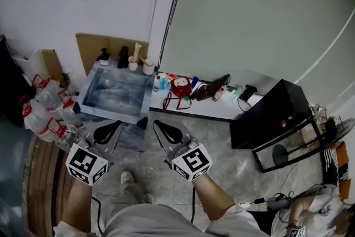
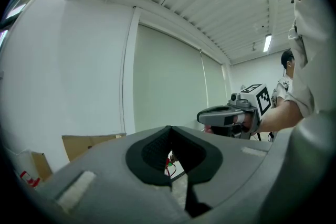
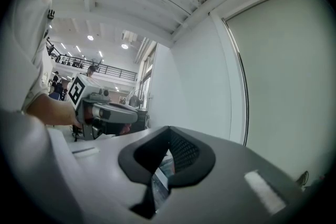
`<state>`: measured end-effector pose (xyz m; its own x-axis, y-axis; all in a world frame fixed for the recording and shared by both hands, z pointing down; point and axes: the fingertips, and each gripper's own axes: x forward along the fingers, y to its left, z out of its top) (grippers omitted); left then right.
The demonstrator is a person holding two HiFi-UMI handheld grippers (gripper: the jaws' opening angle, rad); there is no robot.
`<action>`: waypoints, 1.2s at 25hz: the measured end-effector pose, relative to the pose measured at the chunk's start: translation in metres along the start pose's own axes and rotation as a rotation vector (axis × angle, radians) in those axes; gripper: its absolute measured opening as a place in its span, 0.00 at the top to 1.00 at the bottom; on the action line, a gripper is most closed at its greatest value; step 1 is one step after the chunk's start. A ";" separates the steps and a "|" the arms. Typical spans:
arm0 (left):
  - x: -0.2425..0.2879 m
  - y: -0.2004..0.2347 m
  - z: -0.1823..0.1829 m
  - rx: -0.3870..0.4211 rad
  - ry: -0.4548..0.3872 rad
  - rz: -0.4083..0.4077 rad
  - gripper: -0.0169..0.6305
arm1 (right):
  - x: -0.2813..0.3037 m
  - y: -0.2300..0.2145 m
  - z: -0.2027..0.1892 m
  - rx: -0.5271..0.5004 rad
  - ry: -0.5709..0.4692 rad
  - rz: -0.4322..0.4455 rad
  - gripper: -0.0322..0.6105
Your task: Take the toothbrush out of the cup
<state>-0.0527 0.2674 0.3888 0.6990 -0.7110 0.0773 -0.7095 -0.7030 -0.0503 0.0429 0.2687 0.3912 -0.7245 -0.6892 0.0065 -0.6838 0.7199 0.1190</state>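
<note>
Left gripper, near the body, has its jaws together on nothing. Far beyond, only the head view shows the toothbrush upright in its cup at the sink's far rim. Right gripper is likewise closed and empty; the gripper views catch only wall, ceiling and each other.

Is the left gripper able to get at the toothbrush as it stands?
Probably not yet: the left gripper is shut and short of the sink, with the toothbrush in its cup at the far rim. The way looks clear.

Head view overlooks left gripper, right gripper; theirs face level.
</note>
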 end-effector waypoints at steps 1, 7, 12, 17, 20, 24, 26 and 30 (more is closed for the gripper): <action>0.001 0.004 -0.002 -0.003 -0.001 -0.002 0.97 | 0.004 0.000 -0.001 -0.001 0.003 0.000 0.95; 0.018 0.038 -0.005 -0.007 -0.012 -0.018 0.97 | 0.037 -0.016 -0.006 -0.007 0.021 -0.015 0.95; 0.038 0.071 -0.007 -0.005 -0.011 -0.039 0.97 | 0.071 -0.036 -0.005 -0.015 0.025 -0.034 0.95; 0.066 0.107 -0.009 0.000 -0.017 -0.063 0.97 | 0.107 -0.061 -0.009 -0.018 0.027 -0.051 0.95; 0.081 0.128 -0.007 -0.001 -0.018 -0.075 0.97 | 0.126 -0.075 -0.010 -0.020 0.032 -0.065 0.95; 0.097 0.146 -0.006 -0.005 -0.019 -0.099 0.97 | 0.146 -0.089 -0.011 -0.023 0.036 -0.082 0.95; 0.103 0.154 -0.009 -0.005 -0.017 -0.108 0.97 | 0.155 -0.094 -0.012 -0.020 0.038 -0.089 0.95; 0.118 0.165 -0.013 -0.011 -0.012 -0.121 0.97 | 0.167 -0.103 -0.017 -0.017 0.043 -0.096 0.95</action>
<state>-0.0890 0.0677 0.4021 0.7804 -0.6213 0.0699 -0.6209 -0.7833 -0.0304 -0.0059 0.0780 0.3966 -0.6511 -0.7581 0.0368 -0.7481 0.6492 0.1376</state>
